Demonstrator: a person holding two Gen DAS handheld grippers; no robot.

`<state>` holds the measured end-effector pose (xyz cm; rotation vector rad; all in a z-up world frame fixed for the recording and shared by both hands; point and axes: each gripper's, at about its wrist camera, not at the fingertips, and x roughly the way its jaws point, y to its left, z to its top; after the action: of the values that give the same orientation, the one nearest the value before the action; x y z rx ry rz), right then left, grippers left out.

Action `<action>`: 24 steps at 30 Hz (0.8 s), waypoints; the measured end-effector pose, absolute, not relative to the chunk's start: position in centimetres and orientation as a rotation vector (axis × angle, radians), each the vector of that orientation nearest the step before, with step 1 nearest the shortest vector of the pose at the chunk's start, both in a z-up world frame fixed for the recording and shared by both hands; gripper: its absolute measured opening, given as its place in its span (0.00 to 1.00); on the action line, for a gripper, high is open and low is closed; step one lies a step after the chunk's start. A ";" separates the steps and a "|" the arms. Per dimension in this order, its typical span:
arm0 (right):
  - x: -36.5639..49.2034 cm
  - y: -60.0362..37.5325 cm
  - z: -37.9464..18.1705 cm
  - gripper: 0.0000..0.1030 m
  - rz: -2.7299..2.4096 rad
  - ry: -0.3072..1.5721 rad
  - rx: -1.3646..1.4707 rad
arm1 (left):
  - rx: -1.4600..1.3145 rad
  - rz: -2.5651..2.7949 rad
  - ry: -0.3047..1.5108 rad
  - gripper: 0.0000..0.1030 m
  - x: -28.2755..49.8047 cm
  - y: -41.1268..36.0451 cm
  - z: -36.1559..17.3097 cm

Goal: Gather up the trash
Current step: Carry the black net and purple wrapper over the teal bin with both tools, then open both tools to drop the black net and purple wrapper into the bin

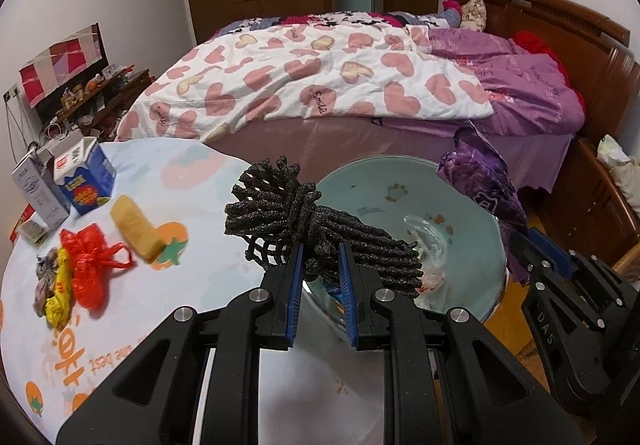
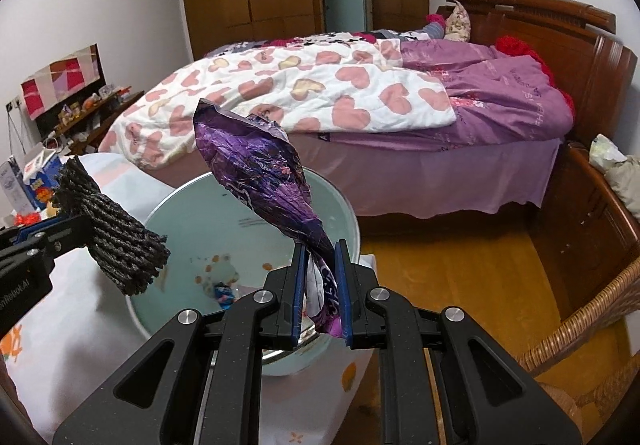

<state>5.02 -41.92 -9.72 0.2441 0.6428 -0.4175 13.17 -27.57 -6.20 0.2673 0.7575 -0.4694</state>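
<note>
My left gripper is shut on a bundle of dark grey rope and holds it over the rim of a pale green bin. My right gripper is shut on a crumpled purple wrapper, held above the same bin. The rope also shows at the left of the right wrist view, and the wrapper at the right of the left wrist view. The bin holds a clear plastic piece and a small blue wrapper.
On the table lie a red plastic bag, a yellow wrapper, a yellow sponge-like block and two cartons. A bed stands behind. A wicker chair stands at the right.
</note>
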 end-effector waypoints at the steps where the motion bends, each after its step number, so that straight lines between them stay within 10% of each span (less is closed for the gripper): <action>1: 5.3 -42.2 -9.9 0.15 -0.420 0.650 0.244 | 0.270 -0.469 0.762 0.17 13.3 -27.8 -6.4; 14: 7.0 -43.2 -10.6 0.17 -0.411 0.675 0.231 | 0.283 -0.466 0.819 0.18 15.3 -29.6 -8.8; 24: 6.8 -42.4 -9.2 0.39 -0.353 0.615 0.220 | 0.276 -0.476 0.814 0.34 15.4 -29.3 -8.7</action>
<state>6.81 -42.40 -9.24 0.2197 0.6146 -0.3534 15.43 -29.35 -8.72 0.2756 0.8139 -0.4765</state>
